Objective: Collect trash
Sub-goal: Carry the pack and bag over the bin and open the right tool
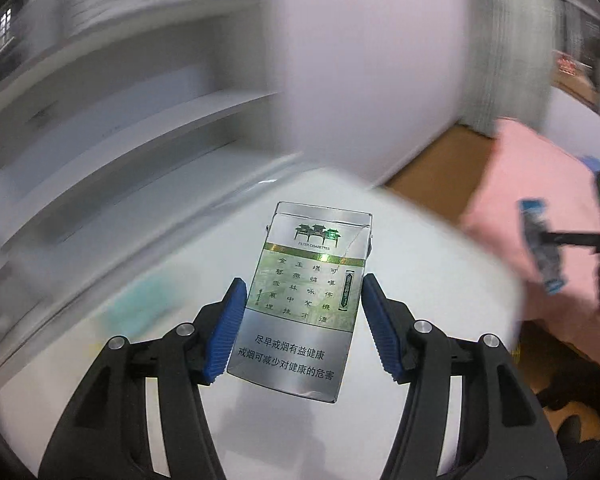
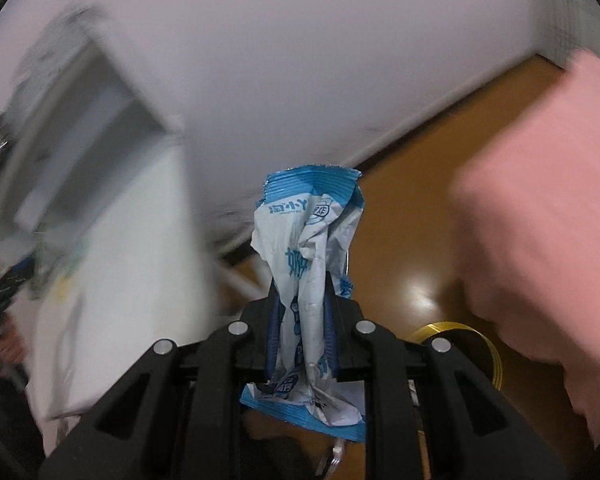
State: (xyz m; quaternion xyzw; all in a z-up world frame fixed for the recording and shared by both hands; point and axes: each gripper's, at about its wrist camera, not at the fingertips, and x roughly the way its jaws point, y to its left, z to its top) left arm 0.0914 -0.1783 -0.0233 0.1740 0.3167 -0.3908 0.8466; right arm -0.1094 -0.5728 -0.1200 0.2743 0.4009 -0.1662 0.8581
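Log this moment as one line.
left gripper: shut on cigarette pack | right gripper: shut on crumpled blue-white wrapper | views: motion-blurred

cigarette pack point(image 1: 300, 300) printed "FILTER CIGARETTES", Chinese health warning "尽早戒烟有益健康", blue-white wrapper point(image 2: 312, 280) lettering unreadable

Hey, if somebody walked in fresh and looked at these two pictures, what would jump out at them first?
A flat silver-and-green cigarette pack fills the left wrist view, clamped between the left gripper's blue pads over a white tabletop. In the right wrist view, the right gripper pinches a crumpled blue-and-white plastic wrapper above a brown floor, beside a blurred pink block.
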